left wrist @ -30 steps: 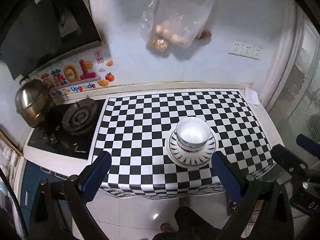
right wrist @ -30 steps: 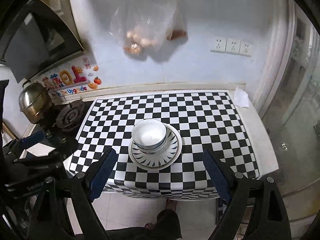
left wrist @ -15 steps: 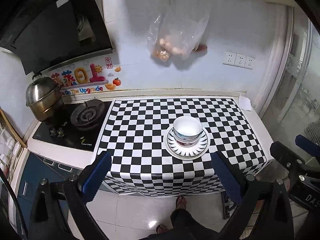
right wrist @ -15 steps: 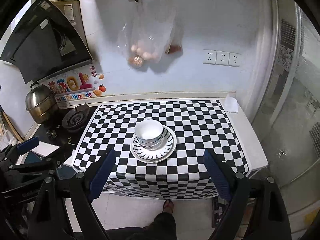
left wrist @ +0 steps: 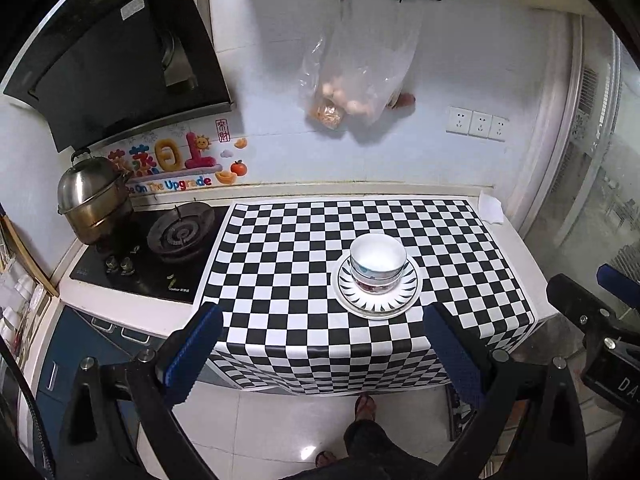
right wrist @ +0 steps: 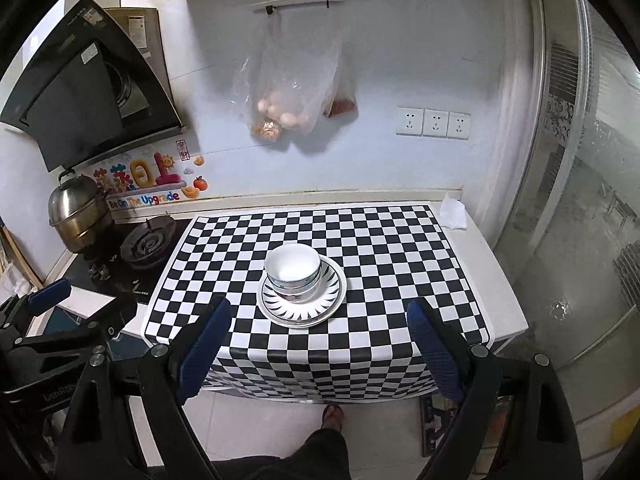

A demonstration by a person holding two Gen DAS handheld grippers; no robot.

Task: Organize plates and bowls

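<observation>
White bowls [left wrist: 377,261] are stacked upright on a black-and-white patterned plate [left wrist: 376,302], on the checkered cloth near the counter's front. The stack also shows in the right wrist view as the bowls [right wrist: 293,270] on the plate [right wrist: 302,310]. My left gripper [left wrist: 322,350] is open and empty, held high and back from the counter, in front of the stack. My right gripper [right wrist: 318,346] is open and empty, also well back and above the counter's front edge.
A gas hob [left wrist: 180,236] and a steel pot [left wrist: 92,200] stand at the left. A range hood [left wrist: 112,60] hangs above them. A plastic bag [left wrist: 356,76] hangs on the wall. A crumpled tissue [left wrist: 490,208] lies at the back right. The person's feet [left wrist: 364,404] stand on the floor below.
Both grippers have pulled up and back from the counter, so the stack looks smaller and farther. The bowls and plate have not moved. Both grippers stay open.
</observation>
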